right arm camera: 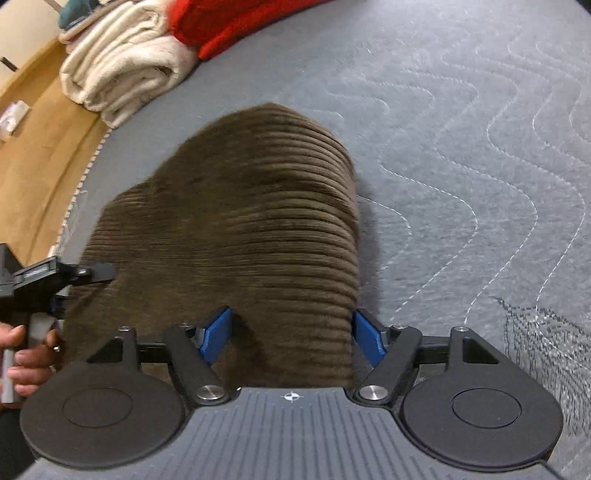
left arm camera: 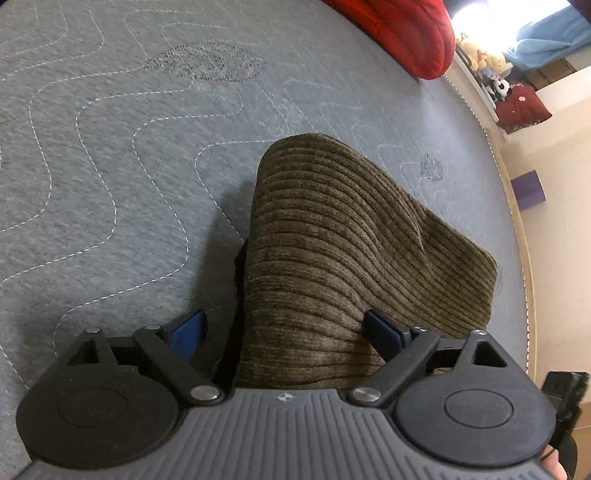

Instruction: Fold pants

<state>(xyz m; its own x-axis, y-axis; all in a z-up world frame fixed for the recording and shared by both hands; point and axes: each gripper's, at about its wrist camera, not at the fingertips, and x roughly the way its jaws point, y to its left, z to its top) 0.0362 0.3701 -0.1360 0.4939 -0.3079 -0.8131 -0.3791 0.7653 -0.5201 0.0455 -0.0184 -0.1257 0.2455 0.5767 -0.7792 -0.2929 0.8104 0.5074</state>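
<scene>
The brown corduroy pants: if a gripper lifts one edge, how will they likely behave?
The pants would probably sag and drape, since the folded stack already lies in soft humps. The ribbed pile should grip the pads rather than slip. Folded layers may slide apart on the grey quilt.

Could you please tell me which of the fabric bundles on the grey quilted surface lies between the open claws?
The brown ribbed corduroy pants. The red blanket and the rolled cream blanket sit together at the surface's far edge, well away from either claw.

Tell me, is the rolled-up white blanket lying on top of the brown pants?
No, the white blanket sits apart from the brown pants, at the far edge of the grey mat beside something red.
</scene>
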